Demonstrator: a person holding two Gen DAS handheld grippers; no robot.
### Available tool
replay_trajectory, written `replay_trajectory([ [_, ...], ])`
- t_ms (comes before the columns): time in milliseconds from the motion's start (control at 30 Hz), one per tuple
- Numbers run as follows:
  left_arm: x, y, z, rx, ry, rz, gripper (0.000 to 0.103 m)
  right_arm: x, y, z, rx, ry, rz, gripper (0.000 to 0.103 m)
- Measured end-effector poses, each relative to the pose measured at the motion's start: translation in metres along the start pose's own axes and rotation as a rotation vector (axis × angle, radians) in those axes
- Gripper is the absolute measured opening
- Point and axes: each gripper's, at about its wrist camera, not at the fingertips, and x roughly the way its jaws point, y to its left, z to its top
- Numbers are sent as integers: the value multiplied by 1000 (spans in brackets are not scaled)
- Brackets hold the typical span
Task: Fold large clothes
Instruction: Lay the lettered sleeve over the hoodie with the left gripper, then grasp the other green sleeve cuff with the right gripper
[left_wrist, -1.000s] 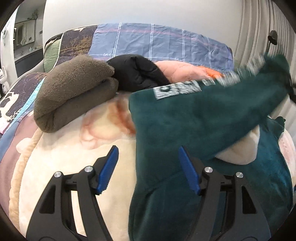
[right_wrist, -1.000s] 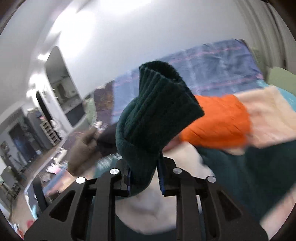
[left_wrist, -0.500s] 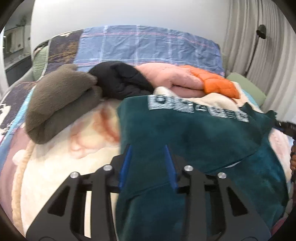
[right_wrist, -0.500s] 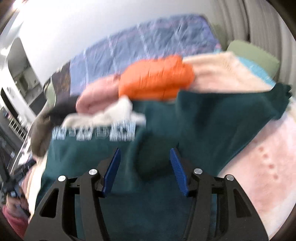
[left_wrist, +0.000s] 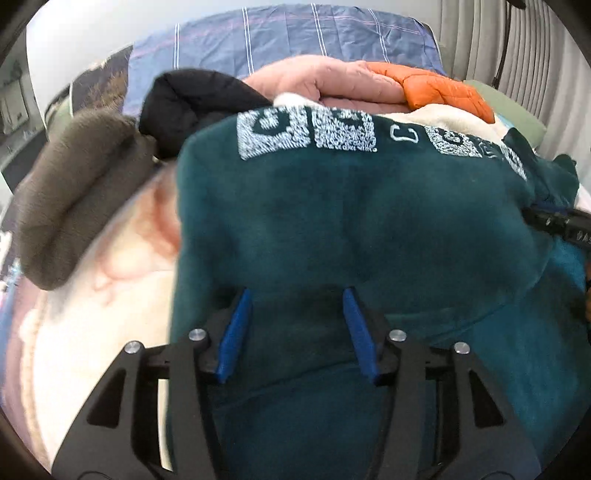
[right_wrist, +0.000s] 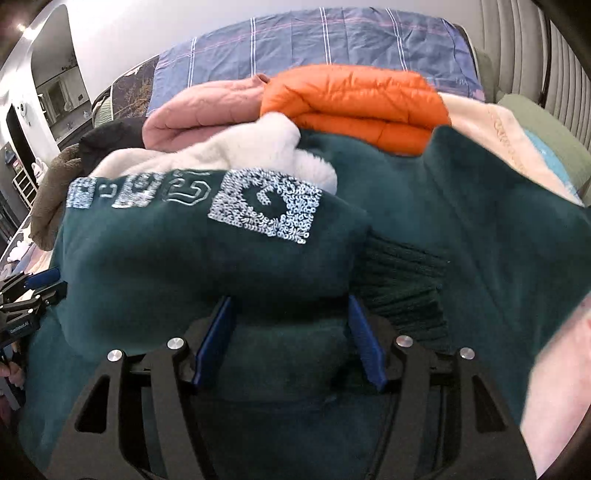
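Both grippers point forward and down over the green sweater (left_wrist: 369, 229), which lies partly folded on the pale blanket (left_wrist: 92, 332) covering the bed. The left gripper (left_wrist: 297, 325) has its blue fingers (left_wrist: 236, 332) spread wide, with a raised fold of sweater bulging between them; whether the pads press the cloth cannot be told. The right gripper (right_wrist: 290, 332) is likewise spread wide, its fingers (right_wrist: 365, 339) on either side of a hump of the same fabric, with the ribbed cuff (right_wrist: 402, 284) just to the right. Toward the bed's far edge sit folded garments: brown fleece (left_wrist: 74, 192), a black jacket (left_wrist: 195, 103), a pink jacket (left_wrist: 325, 81) and an orange jacket (left_wrist: 439, 88), in front of a blue plaid pillow (left_wrist: 295, 37). The right view alone shows the sweater's white fleecy lining (right_wrist: 229, 151) and the left gripper's tip at the sweater's left edge; the left view alone shows the blanket's bare left side.
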Motion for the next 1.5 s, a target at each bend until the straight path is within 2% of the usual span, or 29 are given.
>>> replay_trajectory([
  [33,-4,1,1,-7,1,-7,37,-5,1,3,9,-8,4,62],
  [67,-12,2,4,-22,-2,-32,34,-16,-2,4,28,-29,25,62],
  [133,-33,1,16,-41,-44,-90,33,-28,-6,3,35,-65,56,62],
  [167,-41,-5,23,-30,-69,-107,33,-28,-7,5,32,-61,45,62],
  [267,-55,-36,52,30,-132,-182,33,0,-16,2,63,74,24,63],
  [333,-49,-65,69,68,-141,-233,48,-6,-20,-5,102,37,55,64],
  [400,-27,-91,79,91,-108,-279,58,-17,-19,-7,96,19,71,65],
  [467,9,-105,79,102,-34,-275,60,-34,-25,-8,118,4,110,65],
  [500,29,-111,76,105,-1,-250,64,-48,-37,-7,150,-23,144,65],
  [533,45,-113,70,106,-13,-235,68,-59,-50,-3,177,-51,150,65],
  [567,51,-113,65,107,-68,-243,69,-71,-65,1,204,-83,136,67],
  [633,48,-108,62,83,-88,-275,69,-94,-114,6,272,-153,36,73],
  [733,47,-107,60,77,-94,-286,69,-110,-209,9,443,-221,-163,74],
  [800,46,-108,59,84,-97,-275,69,-113,-284,3,615,-221,-305,74],
  [867,46,-110,59,96,-101,-259,70,-113,-331,-5,739,-212,-372,74],
  [933,47,-111,59,99,-105,-256,70,-110,-370,-17,853,-209,-372,76],
  [1000,47,-110,59,97,-109,-260,70,-104,-391,-28,939,-235,-298,80],
  [1067,47,-109,60,97,-113,-260,71,-101,-399,-33,980,-277,-237,90],
  [1133,47,-110,60,99,-116,-256,71,-100,-400,-35,996,-329,-215,92],
  [1233,48,-110,59,100,-119,-255,71,-99,-398,-32,990,-349,-220,92],
  [1300,48,-110,59,100,-119,-256,71,-97,-401,-25,976,-352,-211,85],
  [1333,47,-110,59,100,-120,-256,71,-94,-400,-21,967,-345,-196,67],
  [1367,47,-110,59,101,-121,-255,71,-89,-402,-16,960,-330,-186,36],
  [1400,47,-110,59,102,-123,-252,71,-84,-401,-14,951,-298,-179,20],
  [1433,46,-112,58,105,-127,-246,71,-79,-403,-4,954,-291,-187,16],
  [1500,45,-113,57,109,-133,-237,72,-87,-395,-1,960,-340,-190,15],
])
